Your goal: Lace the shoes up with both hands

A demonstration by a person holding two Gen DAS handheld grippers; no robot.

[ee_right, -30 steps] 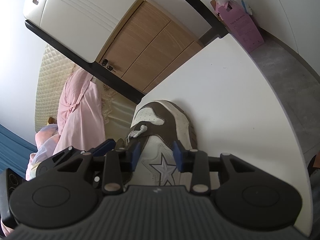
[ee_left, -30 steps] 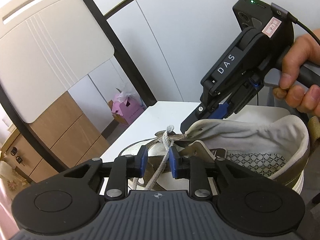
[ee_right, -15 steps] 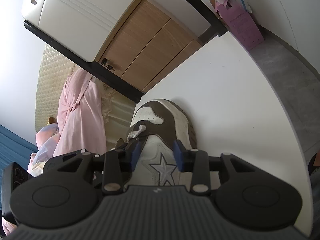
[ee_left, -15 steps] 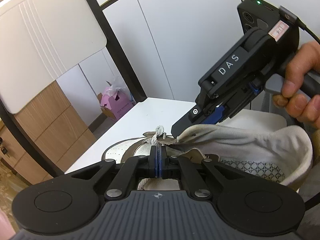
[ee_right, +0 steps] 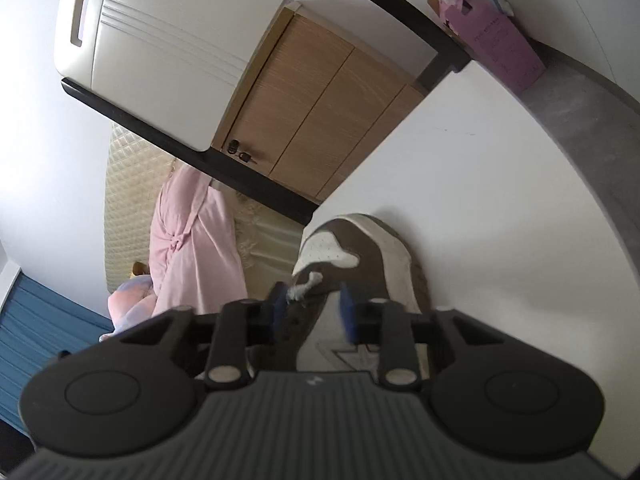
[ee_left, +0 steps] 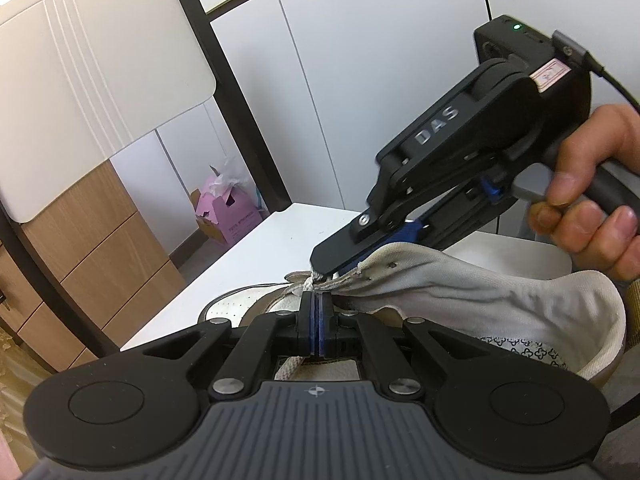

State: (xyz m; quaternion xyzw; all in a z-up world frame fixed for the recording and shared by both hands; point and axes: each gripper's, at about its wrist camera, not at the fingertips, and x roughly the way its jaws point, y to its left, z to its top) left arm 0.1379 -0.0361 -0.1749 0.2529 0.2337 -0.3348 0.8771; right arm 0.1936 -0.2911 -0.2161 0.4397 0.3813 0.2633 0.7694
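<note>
Left tongs [ee_left: 316,322] clamped on off-white woven shoelace [ee_left: 310,282]. Right tongs [ee_right: 310,312] spread apart, straddling brown-and-white leather sneaker [ee_right: 360,256] lying on white counter [ee_right: 480,200] just ahead.

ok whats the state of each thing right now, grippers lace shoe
left gripper: shut on the lace
right gripper: open, straddling the shoe's collar
lace: pinched, partly threaded
shoe: on the table, not laced up
</note>
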